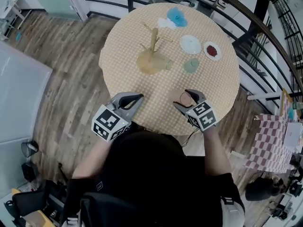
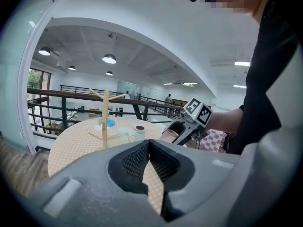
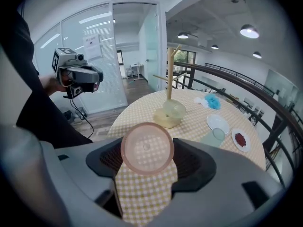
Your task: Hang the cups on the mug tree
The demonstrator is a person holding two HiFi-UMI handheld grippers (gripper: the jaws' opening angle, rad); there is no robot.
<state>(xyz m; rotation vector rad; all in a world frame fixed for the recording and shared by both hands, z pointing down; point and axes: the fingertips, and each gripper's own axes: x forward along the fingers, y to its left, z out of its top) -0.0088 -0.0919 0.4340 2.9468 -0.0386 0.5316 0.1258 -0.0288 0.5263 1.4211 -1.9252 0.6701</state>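
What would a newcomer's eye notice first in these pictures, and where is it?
First, the translucent pink cup clamped in the right gripper, over the near edge of the round checkered table. Next, the wooden mug tree standing near the table's middle, its branches bare.

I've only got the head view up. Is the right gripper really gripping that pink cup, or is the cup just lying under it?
Observer: Gripping it. In the right gripper view, the right gripper has a jaw on each side of the pink cup, and the cup's base faces the camera.
Operator: And the other one?
Observer: In its own view, the left gripper has its jaw tips together and nothing between them.
Operator: Anything hung yet?
Observer: No. Seen from the side, the branches of the mug tree are bare. A pale yellow cup sits at its foot.
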